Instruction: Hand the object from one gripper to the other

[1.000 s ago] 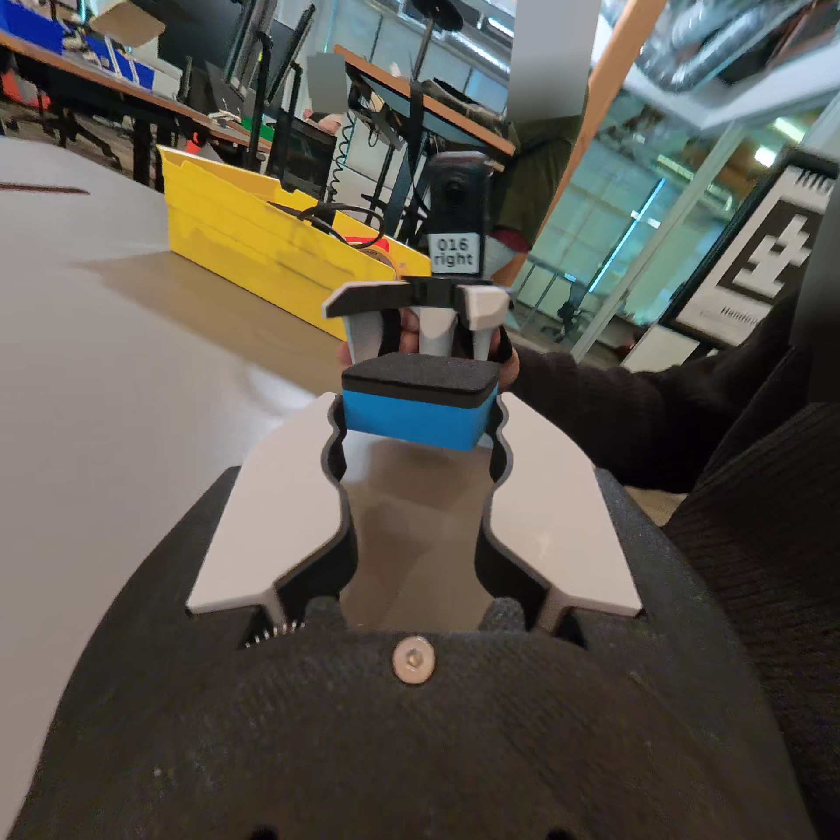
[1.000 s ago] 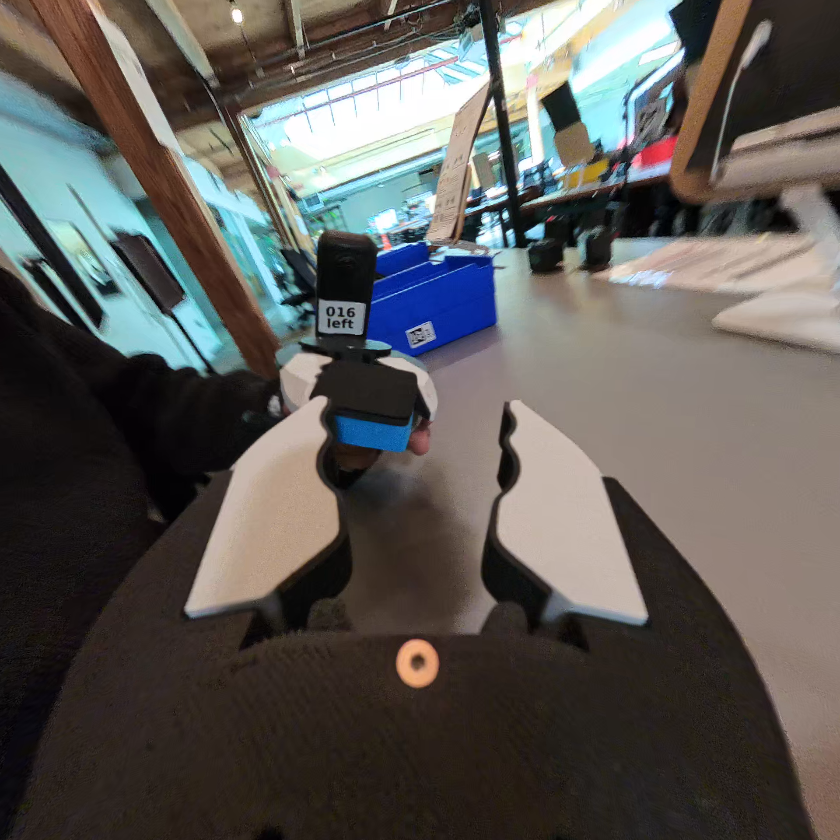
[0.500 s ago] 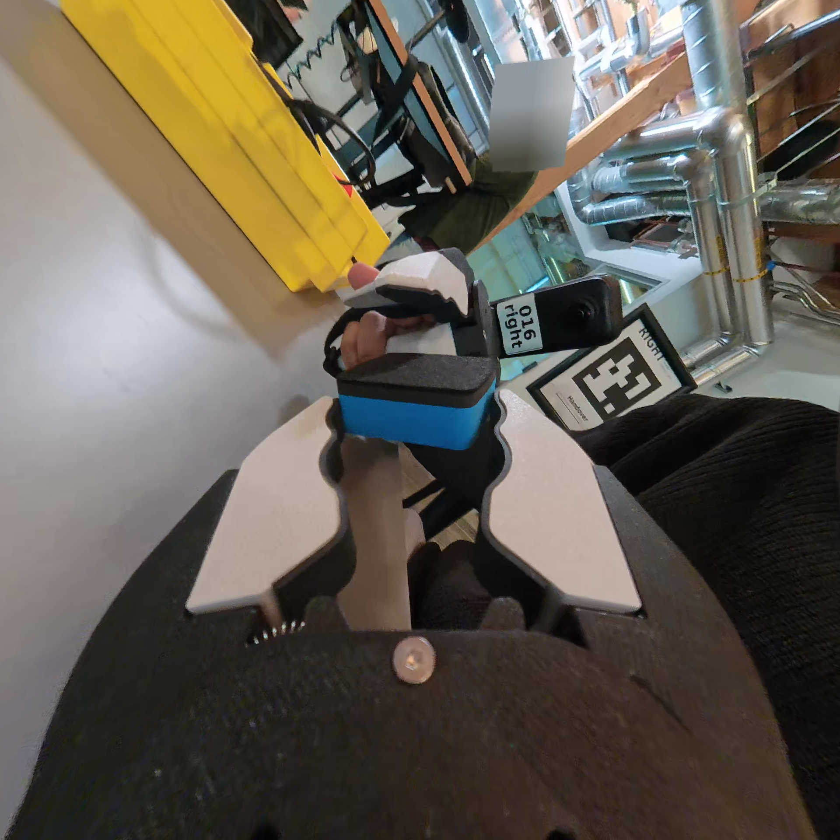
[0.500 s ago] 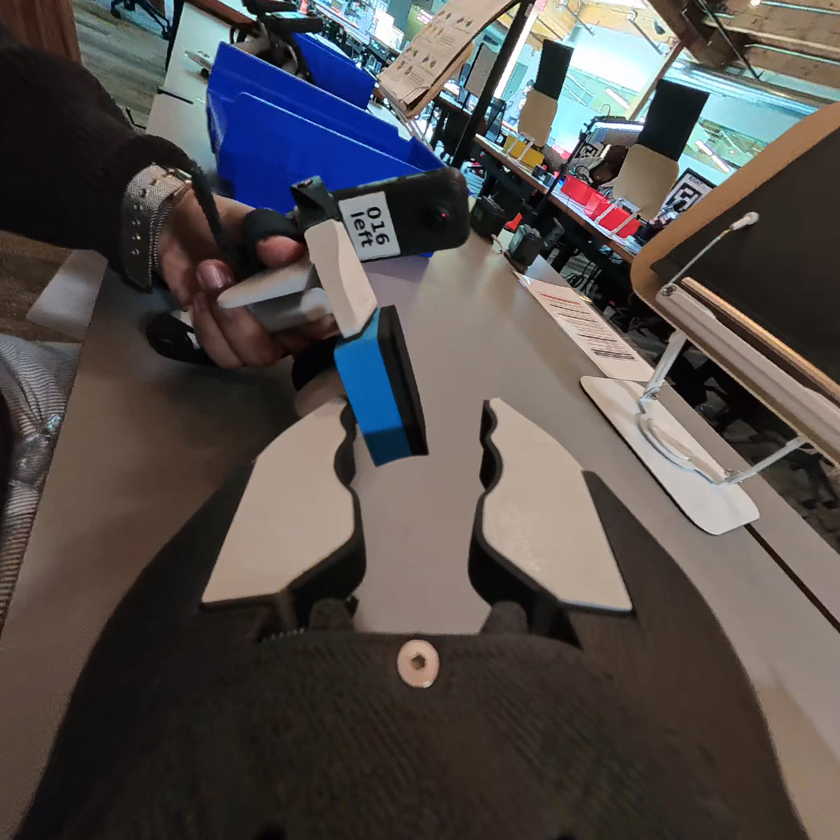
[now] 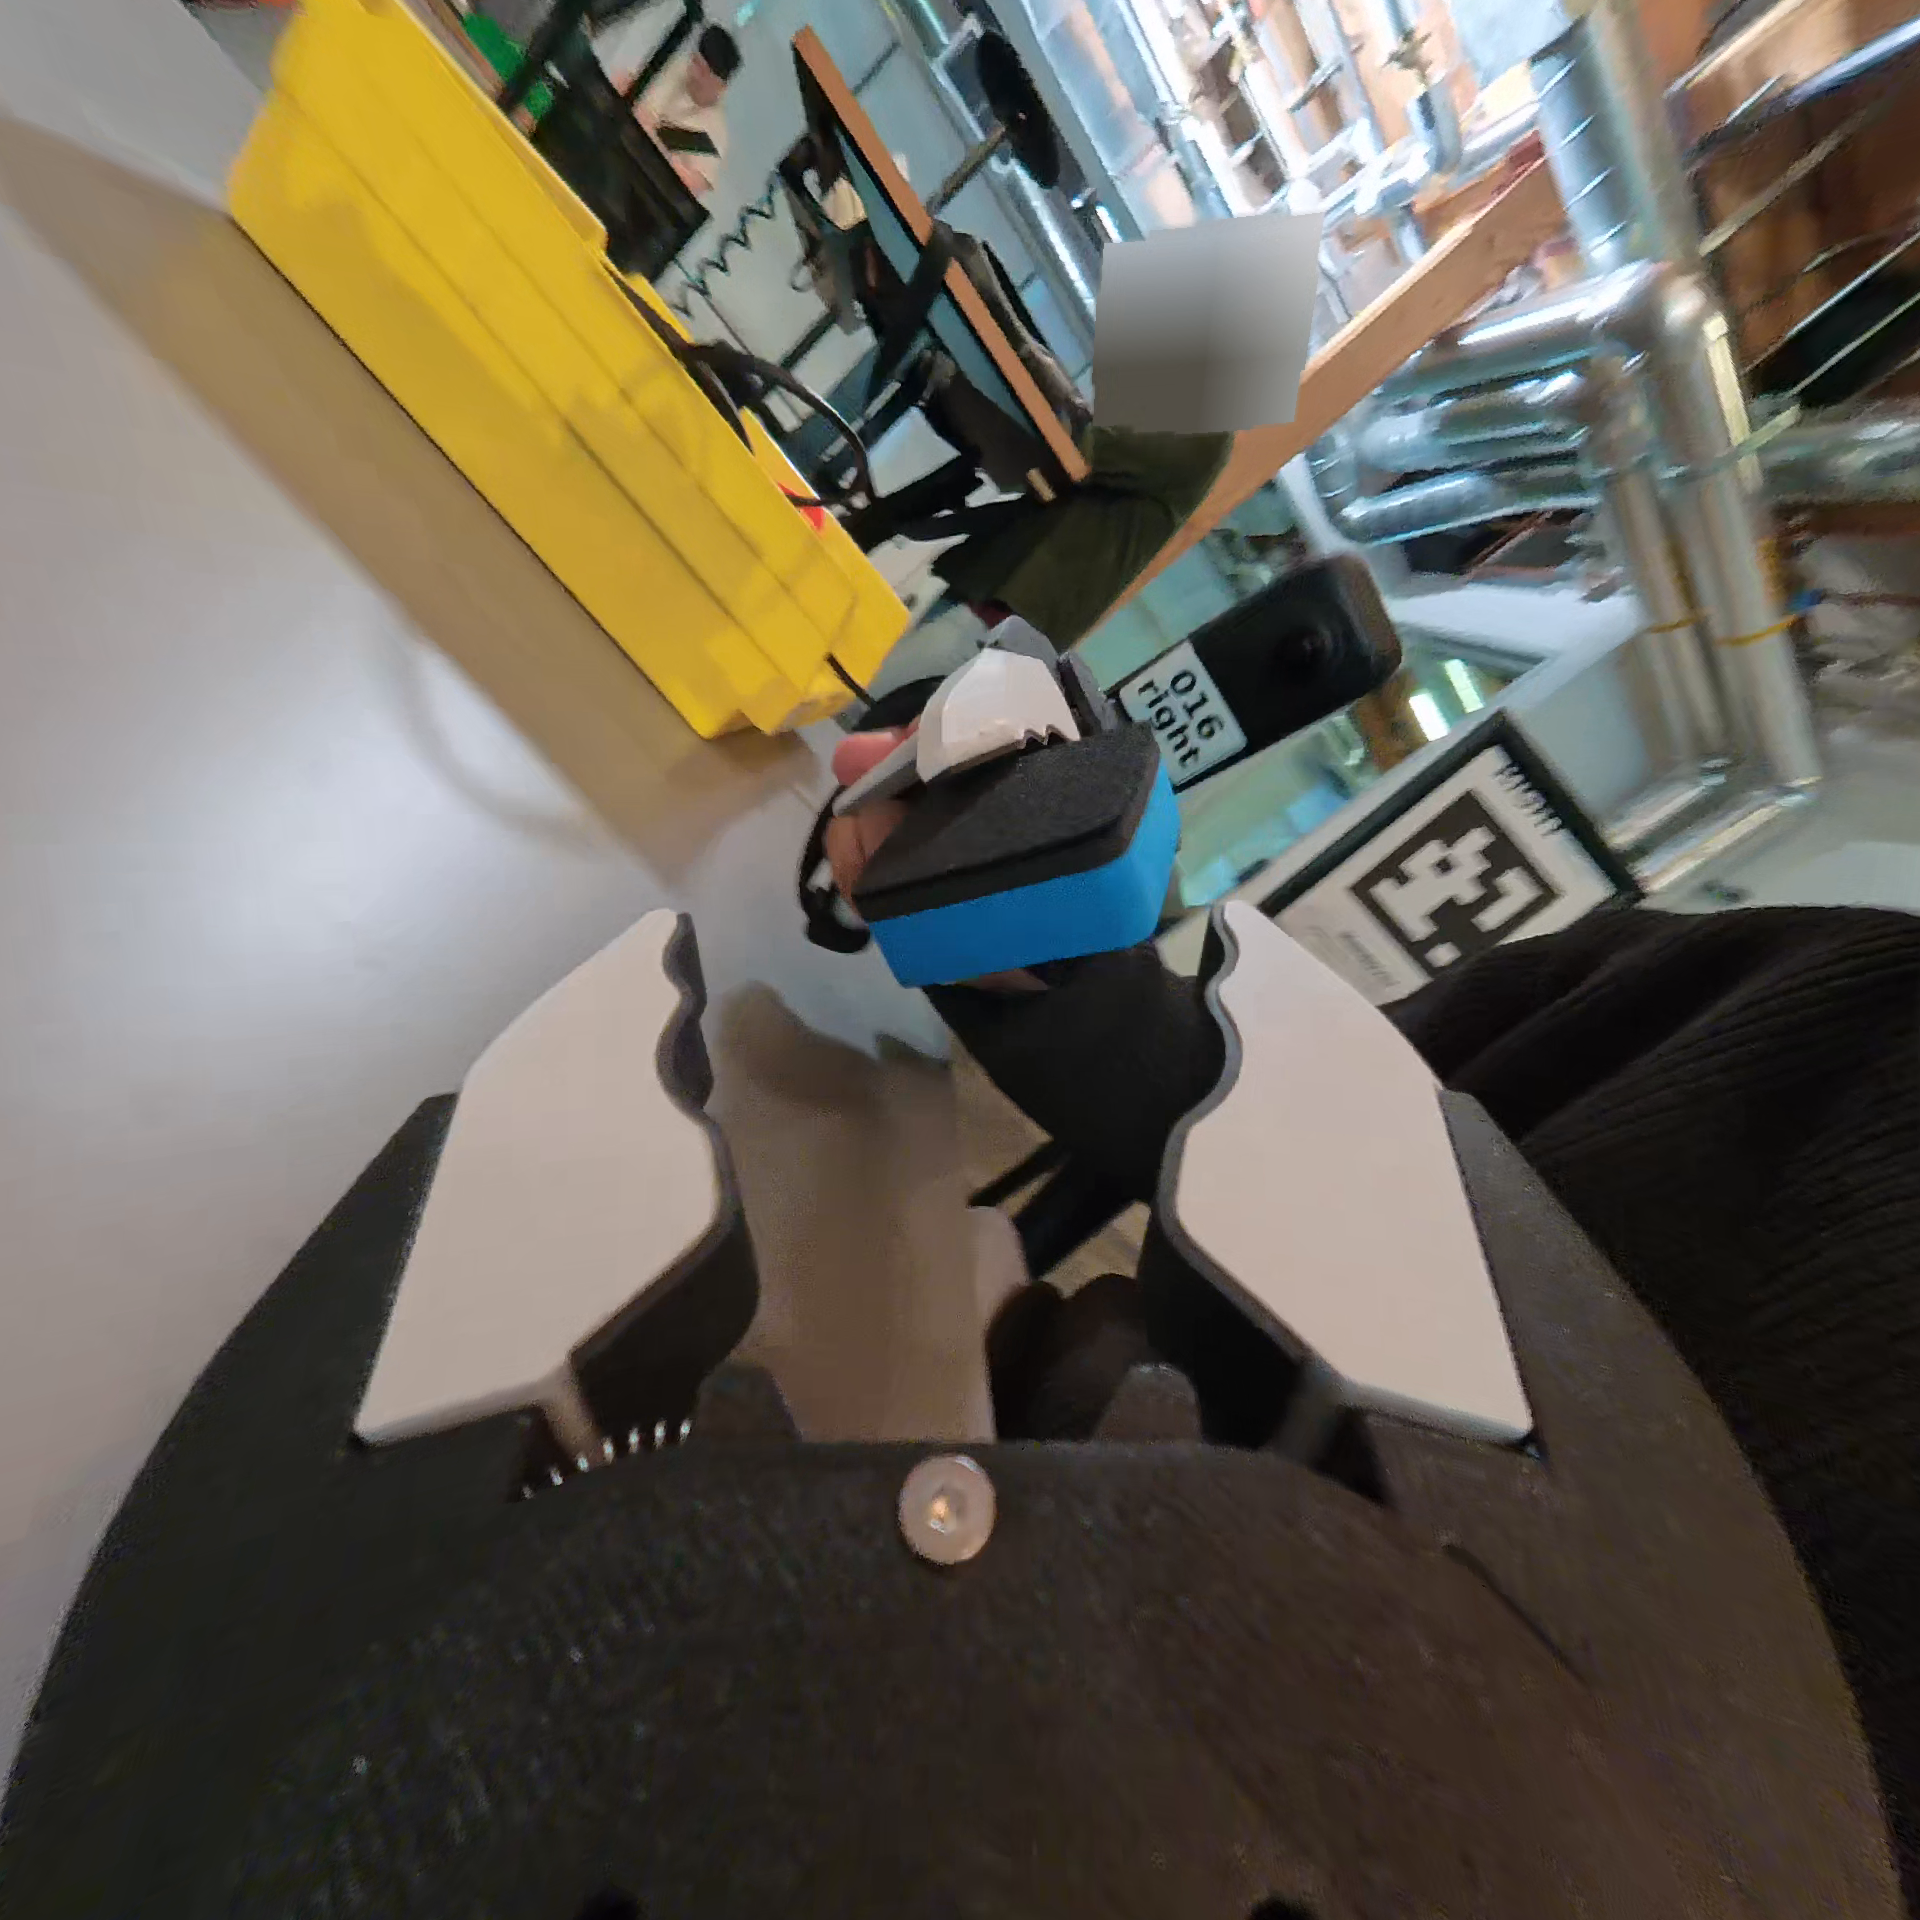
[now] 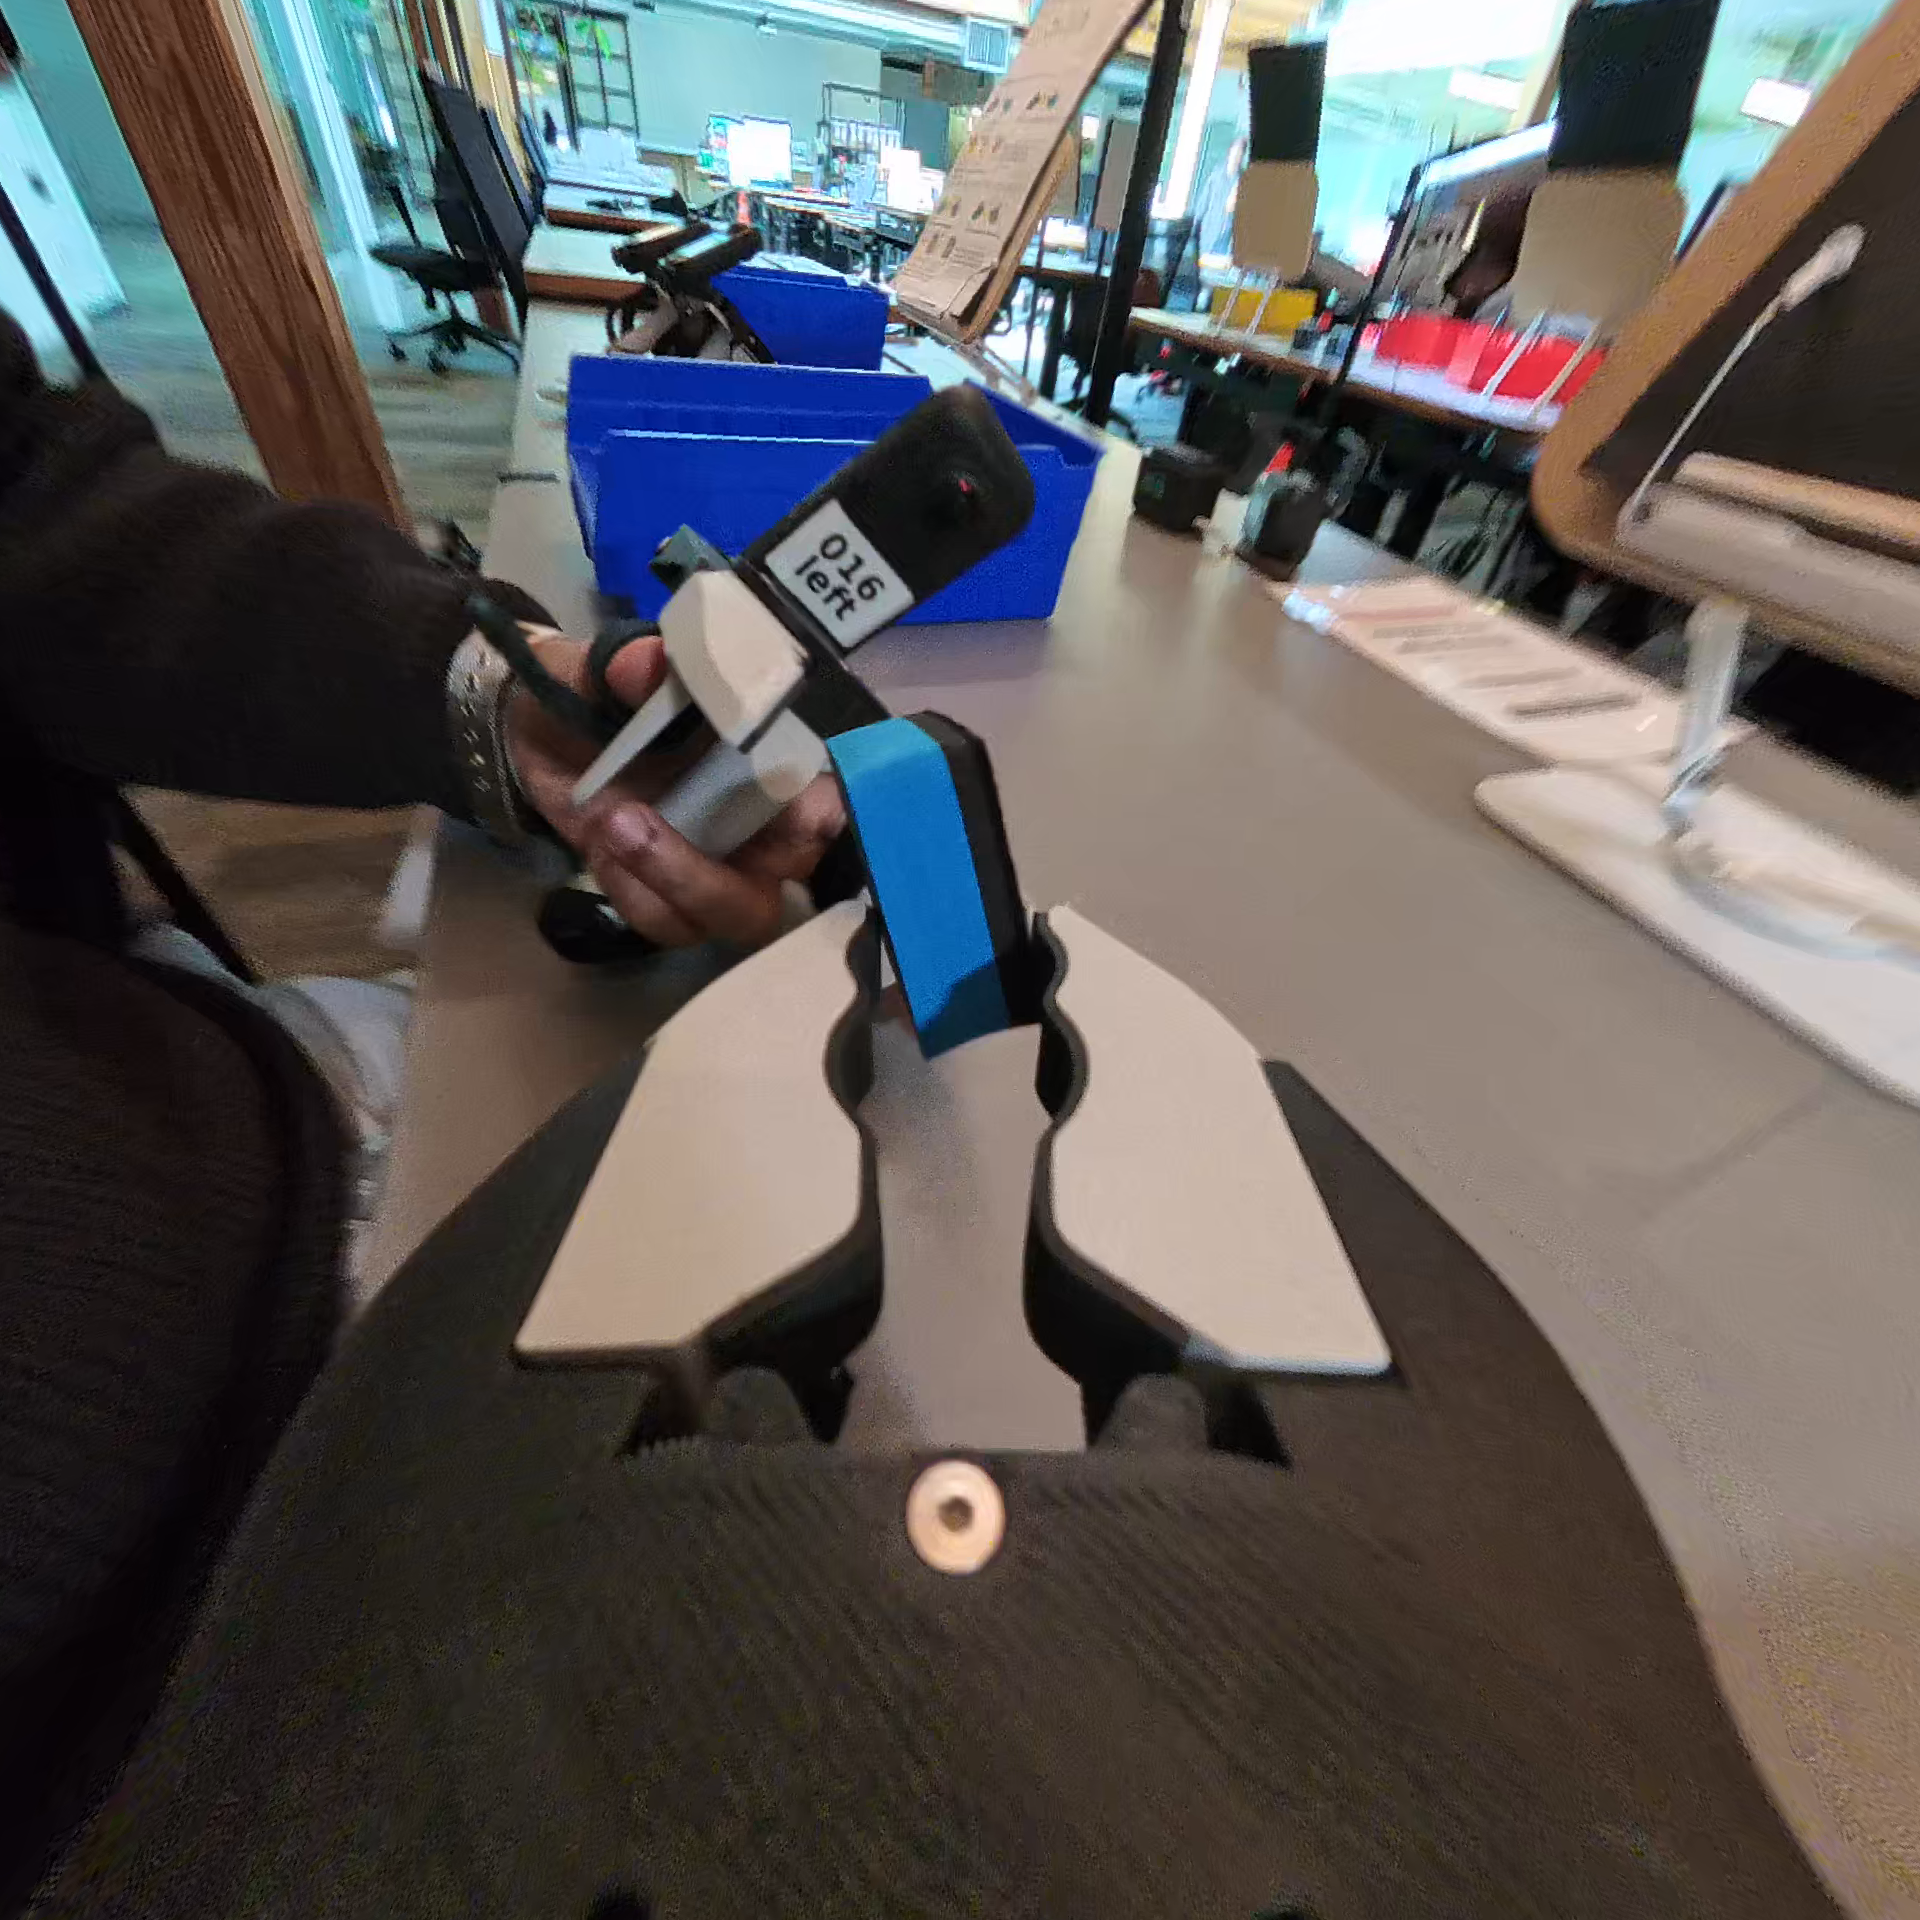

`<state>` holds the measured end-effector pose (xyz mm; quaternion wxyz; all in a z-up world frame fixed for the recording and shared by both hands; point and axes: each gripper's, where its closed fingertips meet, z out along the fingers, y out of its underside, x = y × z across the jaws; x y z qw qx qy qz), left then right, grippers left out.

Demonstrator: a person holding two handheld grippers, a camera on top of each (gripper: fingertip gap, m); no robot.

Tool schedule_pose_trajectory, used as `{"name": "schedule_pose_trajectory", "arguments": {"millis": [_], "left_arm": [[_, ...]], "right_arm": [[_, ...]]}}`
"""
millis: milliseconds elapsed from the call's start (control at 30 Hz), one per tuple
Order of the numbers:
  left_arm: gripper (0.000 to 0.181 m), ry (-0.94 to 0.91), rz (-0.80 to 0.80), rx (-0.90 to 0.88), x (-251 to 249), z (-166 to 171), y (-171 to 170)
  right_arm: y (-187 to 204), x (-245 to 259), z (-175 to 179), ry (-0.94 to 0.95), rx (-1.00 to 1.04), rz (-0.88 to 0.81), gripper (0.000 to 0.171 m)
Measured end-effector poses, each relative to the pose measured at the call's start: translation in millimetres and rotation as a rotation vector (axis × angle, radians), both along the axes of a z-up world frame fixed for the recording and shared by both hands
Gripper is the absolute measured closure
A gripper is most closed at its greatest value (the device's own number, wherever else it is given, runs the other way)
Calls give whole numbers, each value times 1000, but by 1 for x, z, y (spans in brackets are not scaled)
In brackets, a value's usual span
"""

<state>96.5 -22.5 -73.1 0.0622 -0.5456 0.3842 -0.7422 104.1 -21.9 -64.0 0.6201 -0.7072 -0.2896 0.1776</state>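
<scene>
The object is a blue block with a black foam face (image 6: 920, 883). My right gripper (image 6: 956, 920) is shut on its lower end and holds it upright above the grey table (image 6: 1351, 935). In the left wrist view the block (image 5: 1018, 873) hangs just beyond my left gripper (image 5: 951, 925), which is open wide and empty. One white finger (image 5: 992, 712) of the right gripper lies across the block's black face; the other finger is hidden beneath. In the right wrist view the left gripper (image 6: 810, 727) is open, close to the block's upper left edge, held by a hand.
A yellow bin (image 5: 540, 395) stands on the table at the far left. A blue bin (image 6: 790, 478) stands behind the left gripper. A white stand base (image 6: 1714, 883) and papers (image 6: 1455, 644) lie at the right. A black-and-white marker board (image 5: 1455, 883) stands behind. My left and right fingertips are right by each other.
My left gripper has opened and let go of the block and drawn back slightly. My right gripper, open around the block half a second ago, has shut on it.
</scene>
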Motion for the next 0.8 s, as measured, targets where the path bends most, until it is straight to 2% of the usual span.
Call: {"name": "schedule_pose_trajectory", "arguments": {"millis": [233,400,500,567,800], "left_arm": [[90,-45,85,286,-1,1,3],[111,-92,58,385,-3,3,-9],[116,-88,55,431,-3,-1,-12],[120,-93,58,432,-2,-1,-13],[154,-131,115,372,-4,8,-2]], "right_arm": [[-6,2,-1,401,-341,118,144],[-6,0,-7,515,-458,155,144],[-4,0,-6,582,-481,164,144],[-3,0,-7,617,-504,160,144],[-3,-9,-14,613,-545,169,145]]}}
